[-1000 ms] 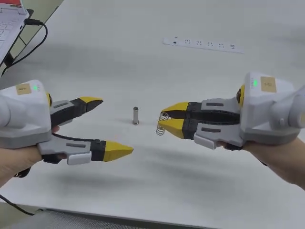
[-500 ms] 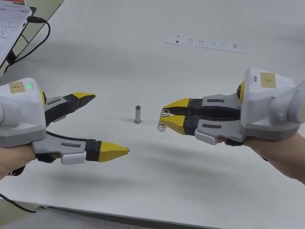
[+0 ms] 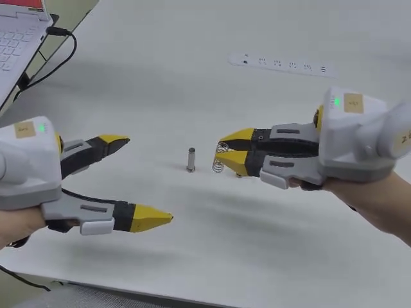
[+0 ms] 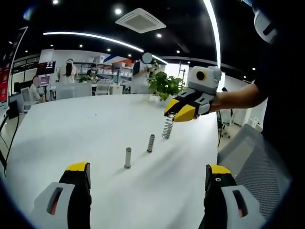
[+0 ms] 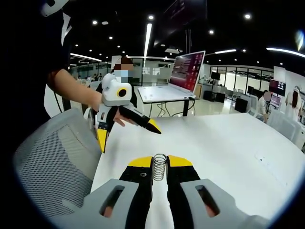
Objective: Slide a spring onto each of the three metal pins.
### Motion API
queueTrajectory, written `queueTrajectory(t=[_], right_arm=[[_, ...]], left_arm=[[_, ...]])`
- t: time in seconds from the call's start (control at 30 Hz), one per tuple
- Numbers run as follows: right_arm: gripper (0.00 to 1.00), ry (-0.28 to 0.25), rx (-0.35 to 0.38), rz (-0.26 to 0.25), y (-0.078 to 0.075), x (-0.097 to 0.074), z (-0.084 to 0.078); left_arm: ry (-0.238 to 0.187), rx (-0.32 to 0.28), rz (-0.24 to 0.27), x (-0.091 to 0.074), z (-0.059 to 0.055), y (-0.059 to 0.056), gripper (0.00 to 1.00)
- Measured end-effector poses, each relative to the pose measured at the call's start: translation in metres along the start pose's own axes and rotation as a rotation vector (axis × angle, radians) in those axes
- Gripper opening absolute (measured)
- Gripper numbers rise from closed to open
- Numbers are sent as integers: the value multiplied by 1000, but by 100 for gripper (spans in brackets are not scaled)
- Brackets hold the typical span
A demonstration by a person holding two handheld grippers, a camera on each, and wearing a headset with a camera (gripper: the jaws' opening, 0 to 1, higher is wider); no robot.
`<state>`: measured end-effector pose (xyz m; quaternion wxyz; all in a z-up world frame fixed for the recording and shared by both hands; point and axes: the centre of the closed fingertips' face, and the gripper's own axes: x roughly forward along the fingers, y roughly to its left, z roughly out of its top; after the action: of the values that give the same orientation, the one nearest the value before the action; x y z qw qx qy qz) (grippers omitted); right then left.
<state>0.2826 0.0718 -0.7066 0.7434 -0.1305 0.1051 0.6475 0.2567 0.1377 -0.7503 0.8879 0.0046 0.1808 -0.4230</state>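
Right hand-held gripper [image 3: 226, 146], pinching a silver coil spring [image 3: 220, 158], sits just right of the upright steel pin [image 3: 191, 159]; left hand-held gripper [image 3: 149, 178] gapes.

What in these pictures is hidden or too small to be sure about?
- Head view: one pin stands clear. The right gripper covers the table beside it, so further pins could hide there.
- Left gripper view: a second pin looks ribbed, but it is too small to tell whether anything is slid onto it.
- Right gripper view: the jaws hide the spring's lower coils.
- Head view: the left edge cuts off the laptop.
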Motion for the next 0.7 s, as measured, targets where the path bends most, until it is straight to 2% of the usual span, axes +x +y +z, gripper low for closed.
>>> queueTrajectory(t=[0.4, 0.7], right_arm=[[8, 2, -16, 7, -14, 14, 7], [8, 9, -18, 3, -24, 32, 9]], left_arm=[[6, -2, 7, -1, 1, 2, 98], [5, -4, 10, -3, 0, 1, 98]])
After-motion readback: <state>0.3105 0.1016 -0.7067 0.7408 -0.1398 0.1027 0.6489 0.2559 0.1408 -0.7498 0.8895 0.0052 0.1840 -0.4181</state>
